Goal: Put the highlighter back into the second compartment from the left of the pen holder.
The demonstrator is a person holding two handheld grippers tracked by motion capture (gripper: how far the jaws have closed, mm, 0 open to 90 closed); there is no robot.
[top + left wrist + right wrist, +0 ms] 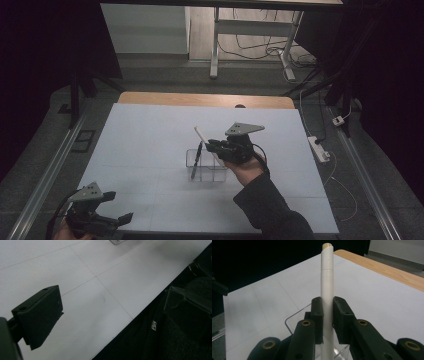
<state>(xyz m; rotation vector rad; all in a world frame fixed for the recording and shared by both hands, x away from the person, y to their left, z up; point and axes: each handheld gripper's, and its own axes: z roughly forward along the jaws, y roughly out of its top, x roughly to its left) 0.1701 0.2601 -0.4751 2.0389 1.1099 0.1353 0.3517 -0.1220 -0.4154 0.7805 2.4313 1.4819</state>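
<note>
My right gripper (pixel 213 147) is shut on a white pen (pixel 202 135), which slants up and to the left above a clear plastic box (pixel 209 170) near the table's middle. A black pen (pixel 196 160) leans in the box's left compartment. In the right gripper view the white pen (pixel 327 277) stands upright, clamped between the two pads of the gripper (pixel 327 308), with the clear box (pixel 293 319) just below. My left gripper (pixel 119 206) rests at the near left corner, open with nothing between its fingers (pixel 41 313).
White sheets cover the table (pixel 150 145), with a wooden edge (pixel 200 98) at the far side. A power strip (pixel 319 148) and cables lie on the floor to the right. A dark sleeve (pixel 190 340) sits beside the table's near edge.
</note>
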